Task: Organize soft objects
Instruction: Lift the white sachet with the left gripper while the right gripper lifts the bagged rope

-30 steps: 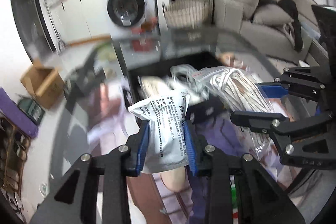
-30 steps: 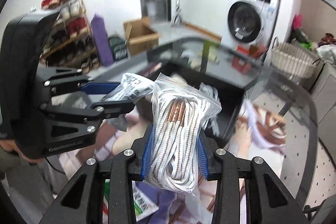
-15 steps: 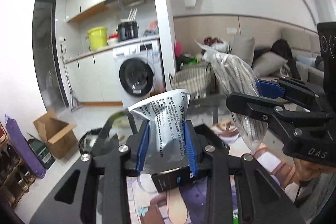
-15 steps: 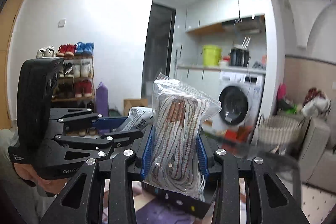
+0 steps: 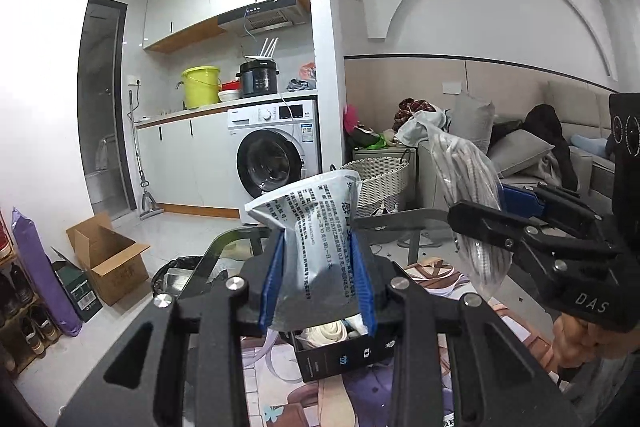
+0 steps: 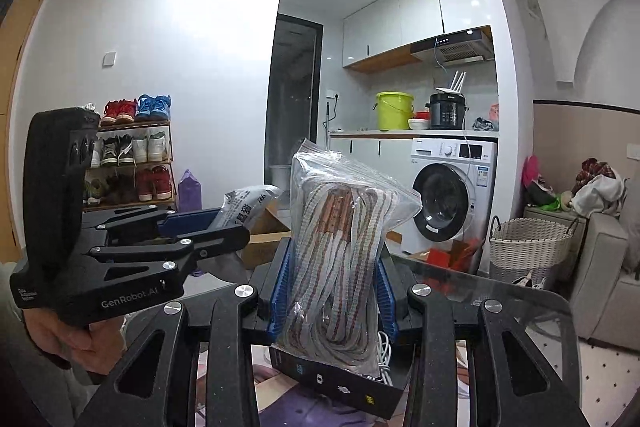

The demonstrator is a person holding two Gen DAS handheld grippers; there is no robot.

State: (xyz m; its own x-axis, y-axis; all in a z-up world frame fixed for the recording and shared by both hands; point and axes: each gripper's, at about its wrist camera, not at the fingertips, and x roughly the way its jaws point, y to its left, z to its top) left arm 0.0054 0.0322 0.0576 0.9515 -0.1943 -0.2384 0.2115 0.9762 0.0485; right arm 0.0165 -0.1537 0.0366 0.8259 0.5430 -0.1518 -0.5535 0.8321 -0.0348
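The left gripper (image 5: 318,279) clamps a printed pouch (image 5: 320,247), held level above the black box (image 5: 340,357). Beside it, the right gripper (image 6: 334,291) squeezes a bag of cord (image 6: 340,255).

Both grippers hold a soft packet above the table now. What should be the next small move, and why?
Probably lower one packet toward the black box. The left gripper is shut on the printed pouch and the right gripper on the bag of cord; both are raised, while the box below sits open with soft items already inside.
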